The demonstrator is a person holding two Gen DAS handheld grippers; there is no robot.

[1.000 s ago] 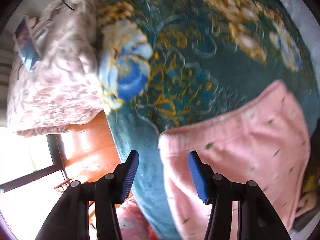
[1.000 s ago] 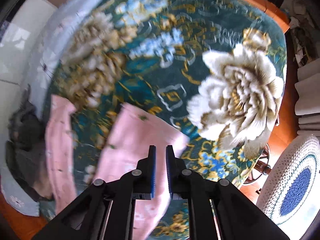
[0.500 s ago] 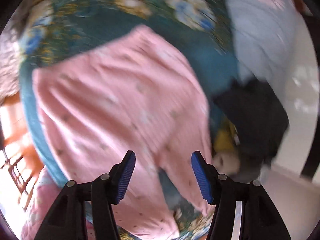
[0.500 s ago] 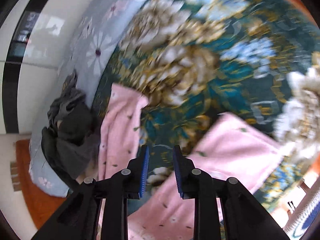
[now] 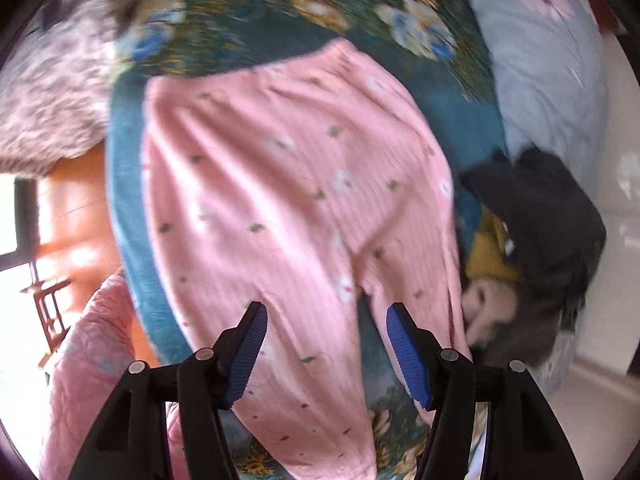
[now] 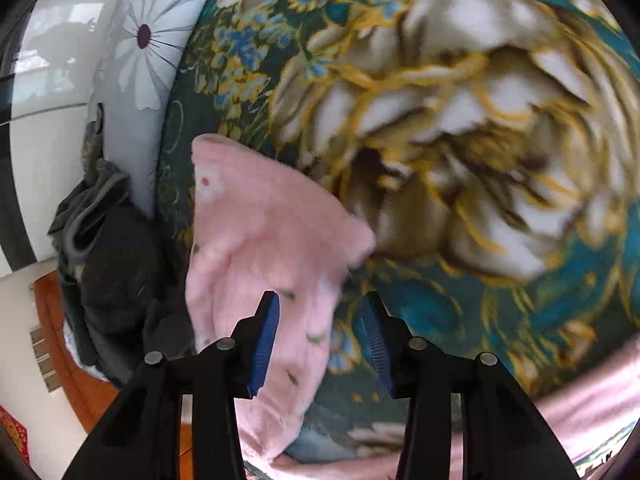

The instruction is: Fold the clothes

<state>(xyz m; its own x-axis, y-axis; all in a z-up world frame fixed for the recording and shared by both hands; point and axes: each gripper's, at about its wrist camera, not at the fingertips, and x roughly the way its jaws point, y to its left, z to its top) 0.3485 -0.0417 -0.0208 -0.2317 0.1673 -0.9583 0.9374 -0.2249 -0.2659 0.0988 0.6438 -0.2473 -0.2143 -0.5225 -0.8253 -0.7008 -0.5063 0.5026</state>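
The pink trousers (image 5: 288, 184) lie spread on the floral blanket (image 5: 460, 120) covering the bed, waistband toward the far edge and both legs running back toward the camera. A second ago the left view showed only a corner of them; it now takes in the whole garment. The left gripper (image 5: 326, 344) hangs above the crotch, its fingers spread and opening further, nothing between them. The right gripper (image 6: 320, 336), nearly closed a second ago, is opening over the end of one trouser leg (image 6: 260, 240); the fabric lies under the gap, but the pads do not press it. Just beside the trousers, at the blanket's edge, sits a dark heap of clothes (image 5: 540, 232) against a pale flowered pillow (image 5: 552, 60). Judgement: the garment is laid flat and released; the first fold is not yet made.
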